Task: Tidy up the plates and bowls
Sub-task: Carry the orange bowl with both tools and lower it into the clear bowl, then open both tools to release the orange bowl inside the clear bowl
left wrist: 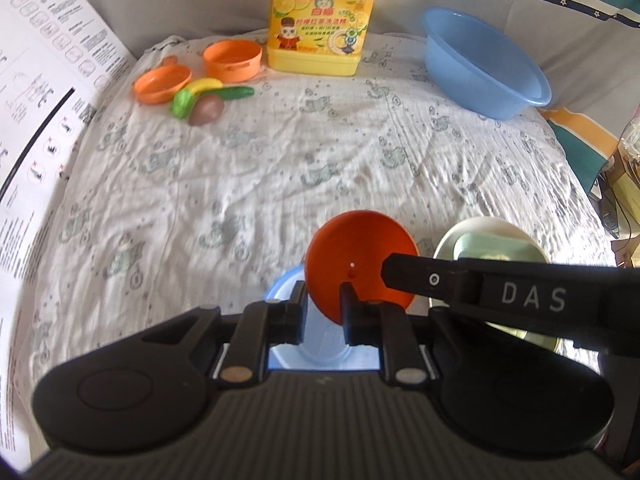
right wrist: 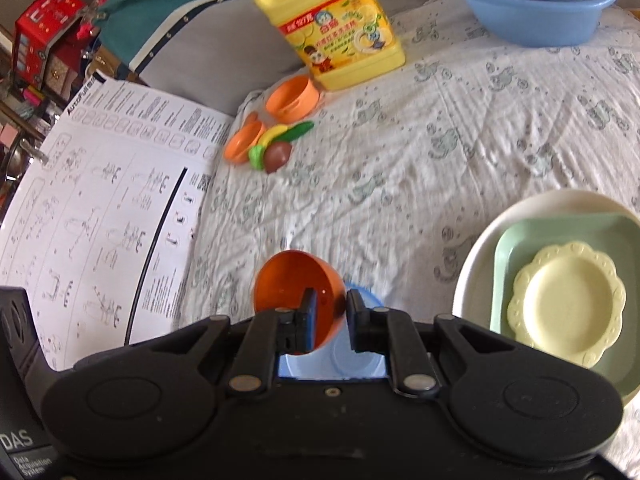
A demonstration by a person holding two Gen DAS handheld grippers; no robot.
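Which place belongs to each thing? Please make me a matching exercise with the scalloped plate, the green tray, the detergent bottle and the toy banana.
Things:
1. scalloped plate
2. green tray
3. detergent bottle
4. toy banana

Places:
A. in the white dish
B. beside the orange toy pan
C. in the green tray
D. upright, at the far edge of the cloth

Pairs: 1-C, 2-A, 3-D, 4-B
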